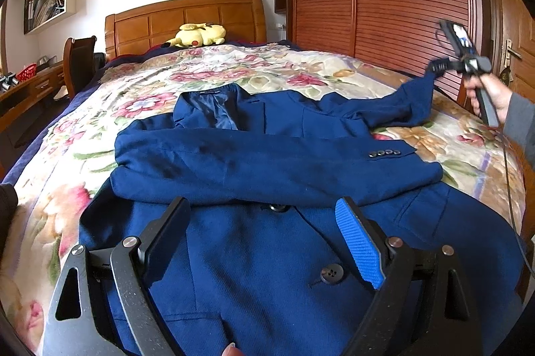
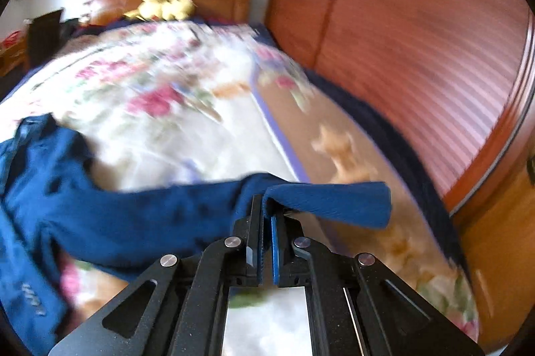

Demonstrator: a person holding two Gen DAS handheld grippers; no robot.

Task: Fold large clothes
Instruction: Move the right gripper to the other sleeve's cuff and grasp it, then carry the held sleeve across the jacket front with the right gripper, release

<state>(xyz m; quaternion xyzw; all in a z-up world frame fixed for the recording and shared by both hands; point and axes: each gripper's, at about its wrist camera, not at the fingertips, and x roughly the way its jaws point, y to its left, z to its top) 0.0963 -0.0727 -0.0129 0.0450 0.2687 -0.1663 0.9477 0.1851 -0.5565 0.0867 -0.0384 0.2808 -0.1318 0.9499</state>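
The blue suit jacket (image 1: 267, 162) lies flat on the flowery bedspread (image 1: 140, 95), collar toward the headboard. One sleeve is already folded across its middle. The other sleeve (image 2: 160, 212) stretches out to the right of the left wrist's frame, long way pointing from the jacket to the right gripper (image 2: 265, 205), which is pinched tight on the cuff. The left gripper (image 1: 264, 235) hangs wide apart over the jacket's front, holding nothing. I think the sleeve must swing left across the jacket.
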